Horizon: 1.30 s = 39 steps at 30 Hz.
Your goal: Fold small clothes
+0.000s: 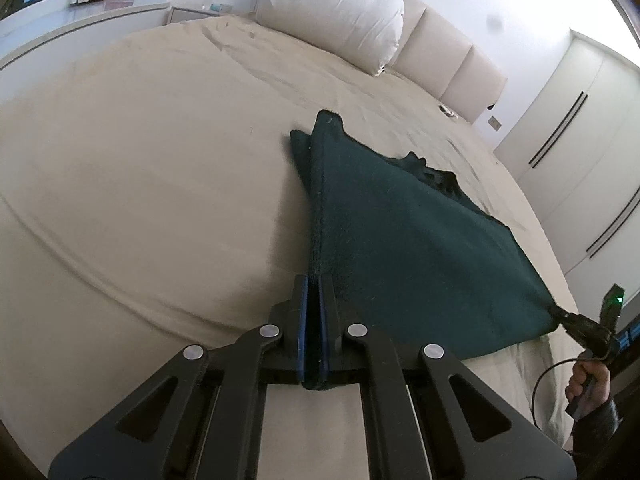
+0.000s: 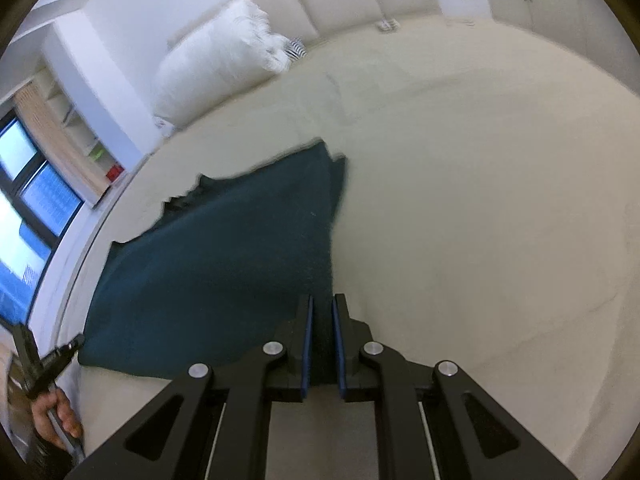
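Observation:
A dark green cloth [image 1: 400, 232] is stretched over the cream bed [image 1: 140, 168], with its near edge held taut between both grippers. My left gripper [image 1: 314, 280] is shut on the cloth's near left corner, and fabric fills the gap between the blue pads. At the far right of the left wrist view the right gripper [image 1: 566, 317] pinches the other near corner. In the right wrist view the right gripper [image 2: 322, 301] is shut on the green cloth [image 2: 224, 264], and the left gripper [image 2: 76, 345] grips the opposite corner. The cloth's far end is folded and lies on the bed.
A white pillow [image 1: 332, 12] leans on the padded headboard [image 1: 448, 60]. White wardrobe doors [image 1: 580, 140] stand to the right of the bed. There is a window [image 2: 24, 200] with shelves beside it on the other side. A person's hand [image 1: 588, 380] holds the right gripper's handle.

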{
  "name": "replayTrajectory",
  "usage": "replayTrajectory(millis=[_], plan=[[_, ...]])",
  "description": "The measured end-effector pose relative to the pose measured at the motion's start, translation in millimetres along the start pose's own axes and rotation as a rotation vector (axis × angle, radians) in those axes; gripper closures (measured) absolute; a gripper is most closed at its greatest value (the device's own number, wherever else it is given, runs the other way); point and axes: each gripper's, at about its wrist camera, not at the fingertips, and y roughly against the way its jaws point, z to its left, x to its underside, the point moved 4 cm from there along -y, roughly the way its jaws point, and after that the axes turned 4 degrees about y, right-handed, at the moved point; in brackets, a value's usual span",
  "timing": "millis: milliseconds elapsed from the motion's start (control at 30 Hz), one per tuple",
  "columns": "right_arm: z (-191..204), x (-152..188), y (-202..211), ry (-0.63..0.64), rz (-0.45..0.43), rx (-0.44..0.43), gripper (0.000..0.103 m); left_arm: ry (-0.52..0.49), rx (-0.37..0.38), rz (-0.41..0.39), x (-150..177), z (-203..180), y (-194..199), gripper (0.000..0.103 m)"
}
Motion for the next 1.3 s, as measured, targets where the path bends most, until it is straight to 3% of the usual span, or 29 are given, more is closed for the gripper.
replayTrajectory(millis=[133,200,567,800,933,1300], plan=[[-19,9,-13,-0.067,0.058,0.016,0.095,0.005,0.007,0.002,5,0,2,0.1],[-27,15,-11,-0.126,0.052,-0.015,0.095,0.01,0.01,0.002,8,1,5,0.1],[-21,20,-4,-0.081,0.047,0.022,0.097,0.021,0.016,0.016,11,7,3,0.1],[-28,31,9,-0.173,0.004,0.001,0.097,0.043,0.01,0.033,9,11,-3,0.099],[-36,44,-2,-0.184,0.041,0.006,0.098,0.034,-0.014,0.056,9,12,-9,0.099],[-39,39,-5,-0.192,0.058,-0.021,0.096,0.063,-0.001,0.074,8,21,-10,0.098]])
